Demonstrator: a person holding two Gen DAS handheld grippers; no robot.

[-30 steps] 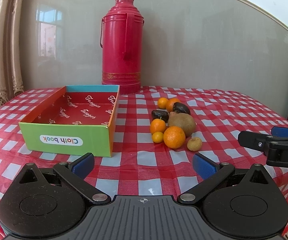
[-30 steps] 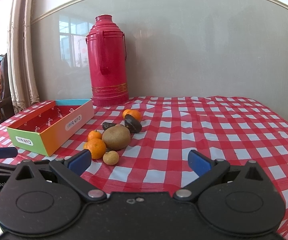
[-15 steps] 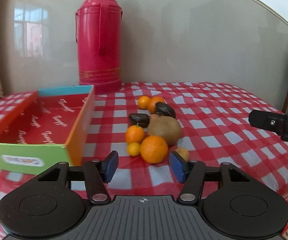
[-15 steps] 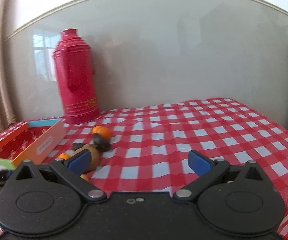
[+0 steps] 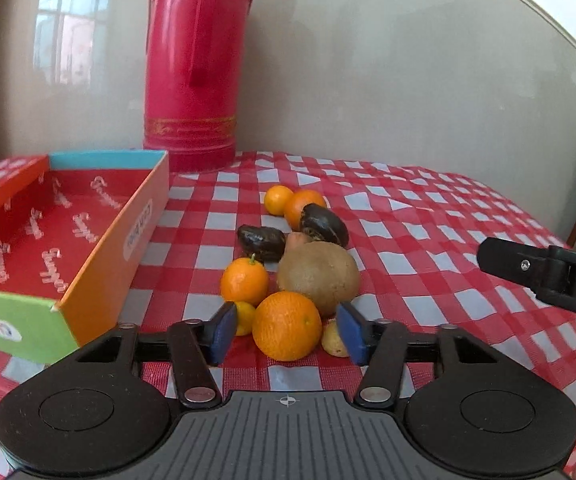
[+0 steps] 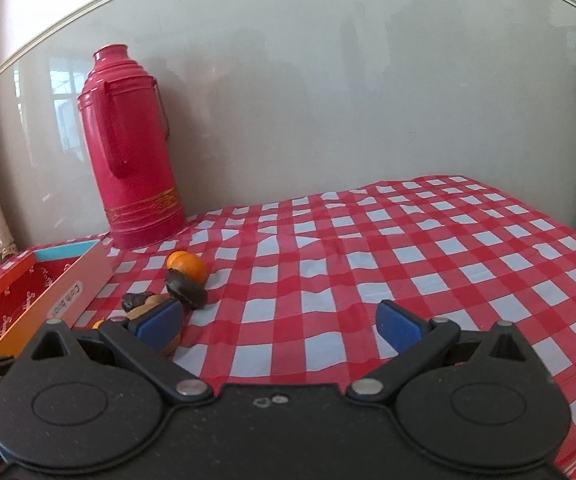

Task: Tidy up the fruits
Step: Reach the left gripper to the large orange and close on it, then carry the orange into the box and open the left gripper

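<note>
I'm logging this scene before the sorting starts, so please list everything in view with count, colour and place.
thermos: one, red, at the back of the table by the wall.
box: one, open, orange, green and blue walls, red lining, left of the fruit, no fruit visible inside.
oranges: four, orange, two near, two at the far end of the cluster.
small yellow fruit: one, beside the near orange.
kiwi: one, brown, mid-cluster.
dark fruits: two, blackish, behind the kiwi.
small tan fruit: one, near right.
tablecloth: one, red-white check.
left gripper: open, fingers either side of the near orange.
right gripper: open, holding nothing, over the cloth.
</note>
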